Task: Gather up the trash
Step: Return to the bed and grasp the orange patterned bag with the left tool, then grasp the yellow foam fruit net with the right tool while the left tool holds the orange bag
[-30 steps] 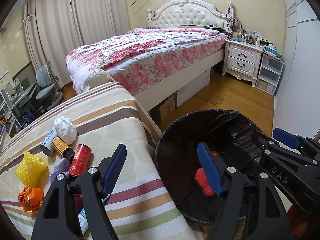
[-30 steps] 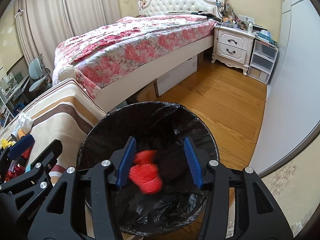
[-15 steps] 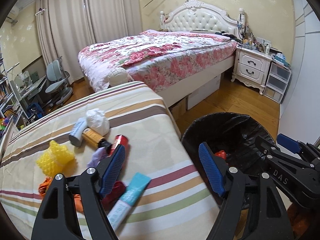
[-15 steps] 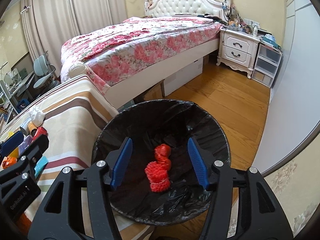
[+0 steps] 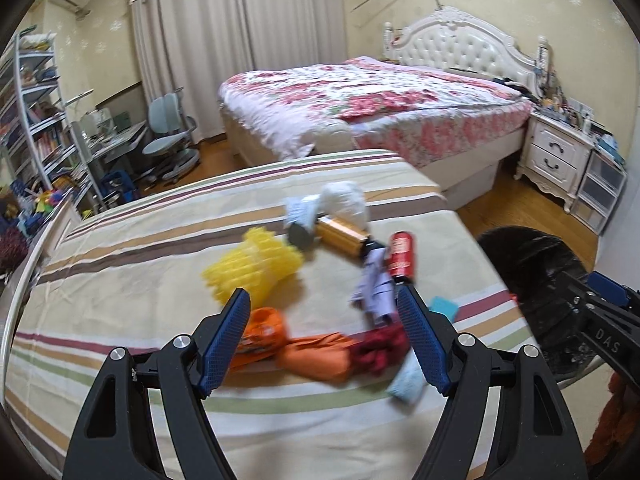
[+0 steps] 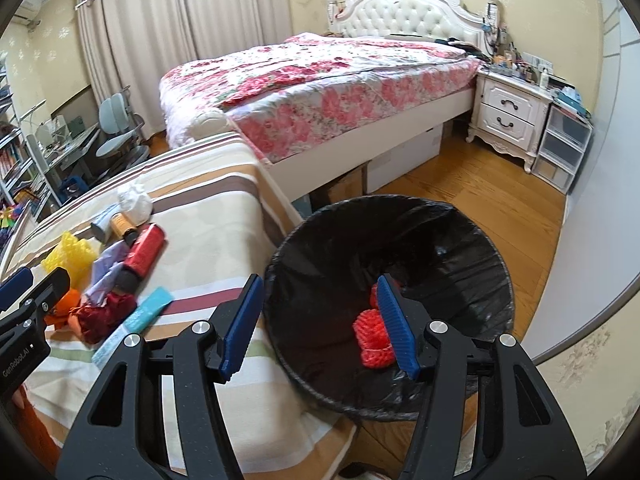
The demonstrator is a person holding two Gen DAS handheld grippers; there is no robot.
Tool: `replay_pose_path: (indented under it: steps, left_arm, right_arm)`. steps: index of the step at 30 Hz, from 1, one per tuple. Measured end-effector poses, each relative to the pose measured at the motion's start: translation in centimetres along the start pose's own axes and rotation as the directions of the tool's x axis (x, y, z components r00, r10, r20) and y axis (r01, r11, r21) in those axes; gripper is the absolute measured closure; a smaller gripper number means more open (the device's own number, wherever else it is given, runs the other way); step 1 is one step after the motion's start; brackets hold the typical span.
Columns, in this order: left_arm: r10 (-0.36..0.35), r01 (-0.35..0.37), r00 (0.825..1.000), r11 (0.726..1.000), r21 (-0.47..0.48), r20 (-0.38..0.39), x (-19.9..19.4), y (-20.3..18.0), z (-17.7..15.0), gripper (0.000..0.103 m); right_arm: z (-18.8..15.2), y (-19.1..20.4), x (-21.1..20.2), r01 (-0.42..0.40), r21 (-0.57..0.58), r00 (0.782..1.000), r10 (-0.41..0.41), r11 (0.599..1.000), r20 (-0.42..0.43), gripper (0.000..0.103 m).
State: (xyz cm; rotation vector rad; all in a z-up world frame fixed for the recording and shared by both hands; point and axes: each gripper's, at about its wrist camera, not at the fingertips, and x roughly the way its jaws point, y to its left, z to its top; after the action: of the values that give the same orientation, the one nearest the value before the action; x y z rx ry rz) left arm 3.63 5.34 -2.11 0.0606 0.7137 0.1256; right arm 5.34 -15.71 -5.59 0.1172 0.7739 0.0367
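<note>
Red mesh wad lies at the bottom of the black-lined bin; yellow mesh, red can, orange wrapper lie scattered on the striped bedcover.

Two black plastic tongs are showing: the left tongs and right tongs each carry ribbed blue pads, silver screws, and white lettering at three and nine o'clock.
</note>
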Motion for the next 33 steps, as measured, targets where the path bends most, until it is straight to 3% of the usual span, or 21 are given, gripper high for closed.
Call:
replay_pose_path:
  steps: [8, 23, 28, 33]
  left_arm:
    - [0.068, -0.071, 0.997, 0.996, -0.055, -0.045, 1.1, 4.6, -1.6, 0.028]
    - [0.031, -0.038, 0.995, 0.997, -0.065, -0.097, 3.1, 5.8, -2.2, 0.028]
    - [0.012, -0.018, 0.995, 0.998, -0.063, -0.104, 3.3, 6.2, -2.4, 0.049]
    - [0.004, -0.009, 0.996, 0.999, -0.052, -0.093, 2.9, 6.4, -2.7, 0.051]
  right_arm:
    - [-0.7, 3.7, 0.2, -0.053, -0.06, 0.998, 0.052, 0.997, -0.023, 0.045]
    - [-1.2, 6.3, 1.0, -0.086, -0.093, 0.995, 0.081, 0.992, -0.054, 0.045]
    - [-1.3, 6.6, 1.2, -0.089, -0.099, 0.995, 0.083, 0.991, -0.06, 0.045]
    - [-1.4, 7.0, 1.2, -0.09, -0.108, 0.995, 0.084, 0.99, -0.059, 0.045]
